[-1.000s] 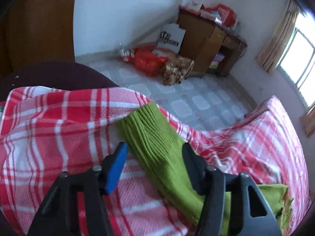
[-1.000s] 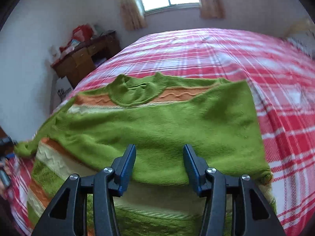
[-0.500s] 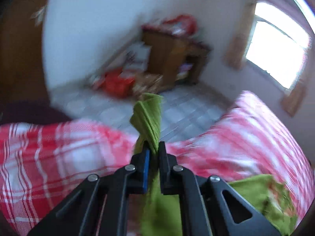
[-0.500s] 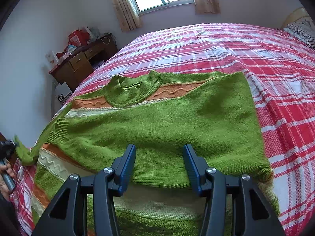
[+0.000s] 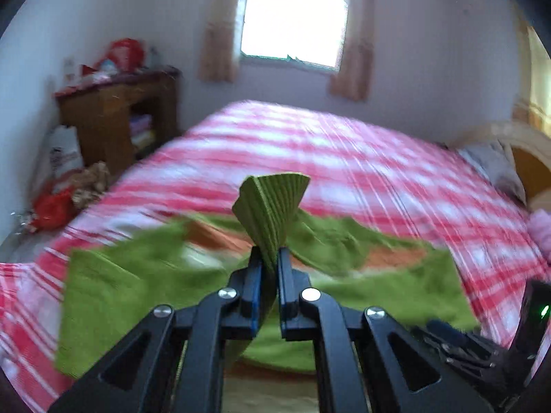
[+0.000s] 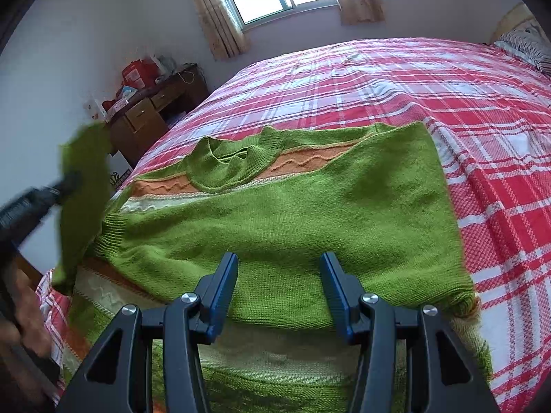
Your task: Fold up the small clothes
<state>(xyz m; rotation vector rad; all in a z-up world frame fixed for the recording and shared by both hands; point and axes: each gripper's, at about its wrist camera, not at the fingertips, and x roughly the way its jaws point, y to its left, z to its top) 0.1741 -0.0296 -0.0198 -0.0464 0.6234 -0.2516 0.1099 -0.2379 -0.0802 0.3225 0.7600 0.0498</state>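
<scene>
The left gripper (image 5: 268, 261) is clenched on the ribbed green sleeve cuff (image 5: 272, 206), which fans out above its fingertips; the right gripper (image 6: 279, 278) hovers spread wide and empty over the green knitted sweater with orange and cream stripes (image 6: 292, 213); the sweater lies flat on the red-and-white plaid bedspread (image 6: 396, 86).

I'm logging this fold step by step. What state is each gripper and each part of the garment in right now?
left gripper: shut on the sleeve cuff.
sleeve: lifted off the bed, cuff fanned above the jaws.
right gripper: open, holding nothing, over the sweater.
sweater: lying on the bed, its other sleeve folded across the front.
bed: covered by a plaid sheet.
</scene>
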